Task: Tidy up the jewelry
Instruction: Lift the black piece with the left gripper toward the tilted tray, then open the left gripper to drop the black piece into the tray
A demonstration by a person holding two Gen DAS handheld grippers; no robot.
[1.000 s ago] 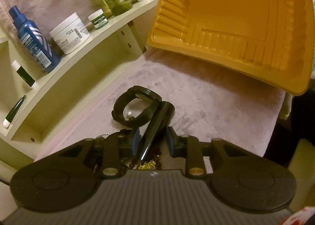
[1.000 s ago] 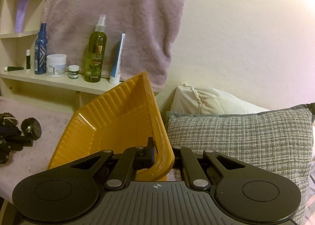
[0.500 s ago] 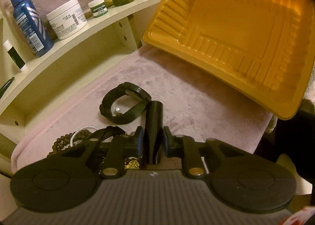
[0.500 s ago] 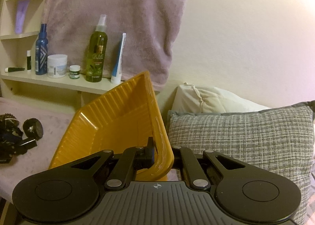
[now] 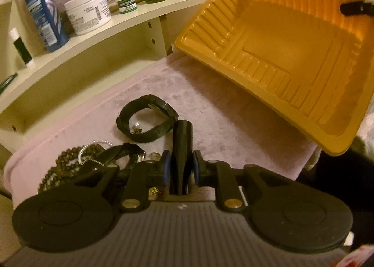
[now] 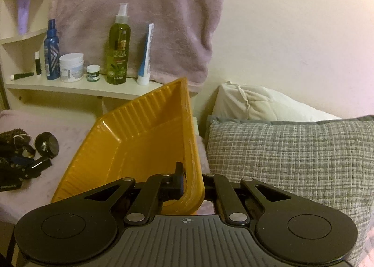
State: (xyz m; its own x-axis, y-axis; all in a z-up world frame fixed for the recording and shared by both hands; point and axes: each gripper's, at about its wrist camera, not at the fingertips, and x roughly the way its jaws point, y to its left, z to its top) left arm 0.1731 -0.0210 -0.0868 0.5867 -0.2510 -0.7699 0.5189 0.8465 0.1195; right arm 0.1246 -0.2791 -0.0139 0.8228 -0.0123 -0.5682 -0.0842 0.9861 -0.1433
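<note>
You are gripping one black tube (image 5: 181, 150) in your left gripper (image 5: 180, 171), jaws closing snugly on its sides above the pink cloth (image 5: 233, 122). It is looking light, stiff and smooth, so it may be slipping; keep holding mid-body. Behind it one black watch (image 5: 147, 122) is lying, with a tangle of beads (image 5: 67, 164) beside it, too knotted to count. Your right gripper (image 6: 191, 185) is pinching one yellow tray (image 6: 131, 145) by its rim, tilting it off the cloth.
</note>
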